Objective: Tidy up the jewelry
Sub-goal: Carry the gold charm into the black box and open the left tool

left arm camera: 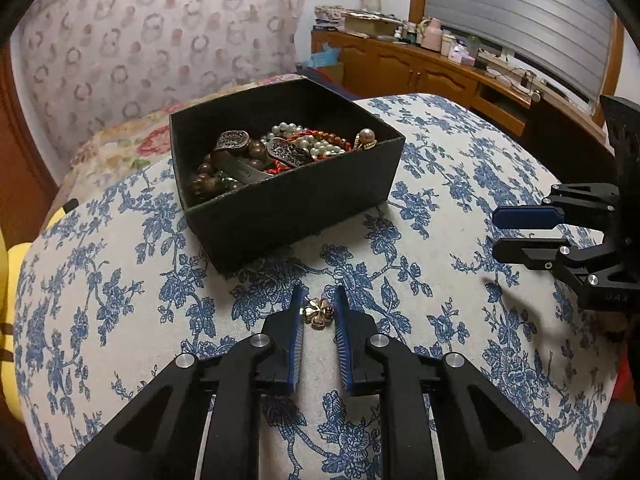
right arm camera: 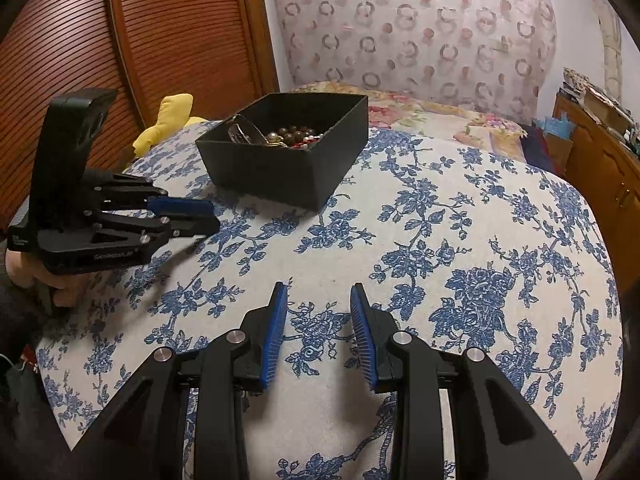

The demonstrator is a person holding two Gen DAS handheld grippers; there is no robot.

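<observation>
Lying on the blue-and-white floral cloth [left arm camera: 460, 168], a small gold flower-shaped brooch [left arm camera: 318, 311] sits between the blue pads of the left gripper [left arm camera: 318, 308]. The left pad looks to be touching its edge, the right pad stands just beside it, and whether the pads truly pinch it I cannot tell. Just beyond stands the open black rectangular box [left arm camera: 296, 216], heaped with brown wooden beads [left arm camera: 208, 176], white pearl strands [left arm camera: 312, 142] and red beads. Off to the side the right gripper [right arm camera: 318, 308] hangs over bare cloth, its jaws partly apart with nothing between them. A hand [right arm camera: 28, 272] grips the left tool's handle. Behind, a patterned pink curtain [left arm camera: 160, 32] hangs.
</observation>
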